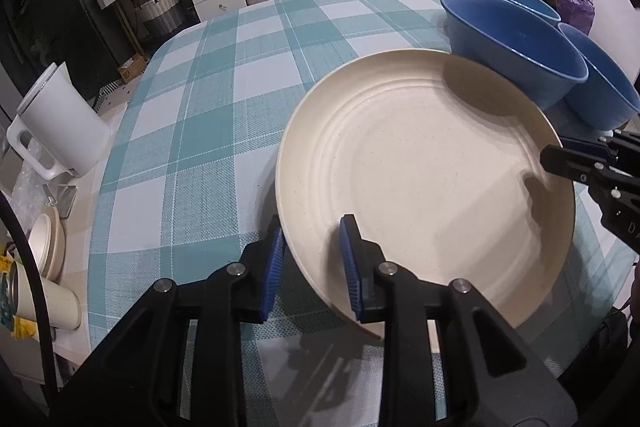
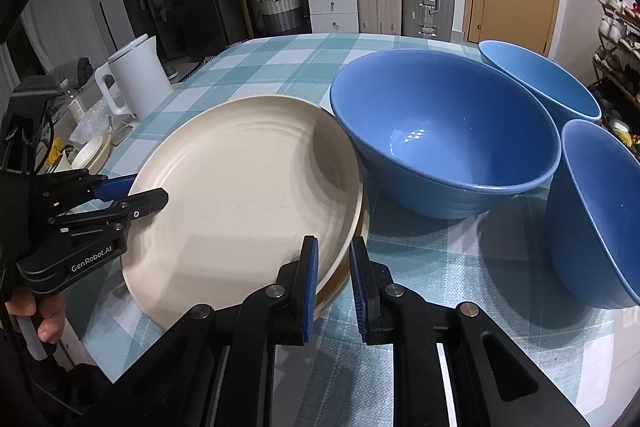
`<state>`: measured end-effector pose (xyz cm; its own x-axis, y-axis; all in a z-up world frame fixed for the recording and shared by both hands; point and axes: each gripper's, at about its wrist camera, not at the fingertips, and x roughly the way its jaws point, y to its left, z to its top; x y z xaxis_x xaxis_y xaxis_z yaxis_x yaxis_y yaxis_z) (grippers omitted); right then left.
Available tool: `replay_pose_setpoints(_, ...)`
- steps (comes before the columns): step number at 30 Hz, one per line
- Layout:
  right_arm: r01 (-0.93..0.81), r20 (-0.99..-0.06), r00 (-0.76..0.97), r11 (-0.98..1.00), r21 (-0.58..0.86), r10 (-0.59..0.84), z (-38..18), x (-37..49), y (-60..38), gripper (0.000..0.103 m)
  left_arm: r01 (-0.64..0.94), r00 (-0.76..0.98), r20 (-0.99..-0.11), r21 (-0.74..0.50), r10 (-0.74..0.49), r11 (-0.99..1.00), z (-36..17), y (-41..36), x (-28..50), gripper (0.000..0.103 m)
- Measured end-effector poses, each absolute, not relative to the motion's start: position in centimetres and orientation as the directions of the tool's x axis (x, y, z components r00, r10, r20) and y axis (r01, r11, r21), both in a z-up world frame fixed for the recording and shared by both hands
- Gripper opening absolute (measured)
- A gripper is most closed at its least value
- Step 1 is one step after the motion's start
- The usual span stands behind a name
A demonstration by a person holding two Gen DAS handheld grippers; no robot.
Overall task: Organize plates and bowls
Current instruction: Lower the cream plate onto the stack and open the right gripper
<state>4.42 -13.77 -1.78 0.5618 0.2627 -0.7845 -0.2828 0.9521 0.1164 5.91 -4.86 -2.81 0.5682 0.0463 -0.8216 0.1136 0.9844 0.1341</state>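
Here, a cream plate (image 1: 424,183) sits on top of another plate (image 2: 347,277) on the table with the blue checked cloth (image 1: 208,131). Only a thin brown edge of the lower plate shows under the top one in the right wrist view.

The left gripper (image 1: 312,263) has its two blue pads on either side of the near rim of the cream plate. One pad is over the inside of the plate and the other is outside, beside the rim. There is a gap between the pads and the rim, so they are spread a little and do not pinch it.

The right gripper (image 2: 334,281) is at the other side of the same plate. Its left pad is over the inside of the plate, right at the rim, and its right pad is outside the rim. The pads stand close together with the rim between them. It is hard to tell if they really press on it.

Three blue bowls stand just past the plates. The big bowl (image 2: 444,131) touches the far edge of the cream plate. A second bowl (image 2: 540,79) is behind it and a third bowl (image 2: 596,215) is to its right.

A white kettle (image 1: 60,123) stands off the cloth on the left.
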Motion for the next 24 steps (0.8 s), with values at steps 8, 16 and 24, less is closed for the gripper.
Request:
replay_pose_setpoints(8,-0.281,-0.786,0.562,0.953,0.113,0.258,-1.98,4.68,-13.66,0.017,0.118,0.572,-0.817,0.175,0.077,0.977,-3.27,-5.41,5.91,0.026)
replay_pose_setpoints(16,-0.277,-0.792,0.559,0.956,0.102,0.246,-2.56,4.91,-13.84,0.017,0.129,0.577,-0.811,0.209,0.098,0.969,-3.48,-5.88,5.76,0.027)
replay_pose_setpoints(24,-0.278,-0.794,0.554,0.954,0.107,0.251,-2.55,4.88,-13.87,0.017,0.138,0.568,-0.819,0.19,0.08,0.972,-3.5,-5.74,5.81,0.03)
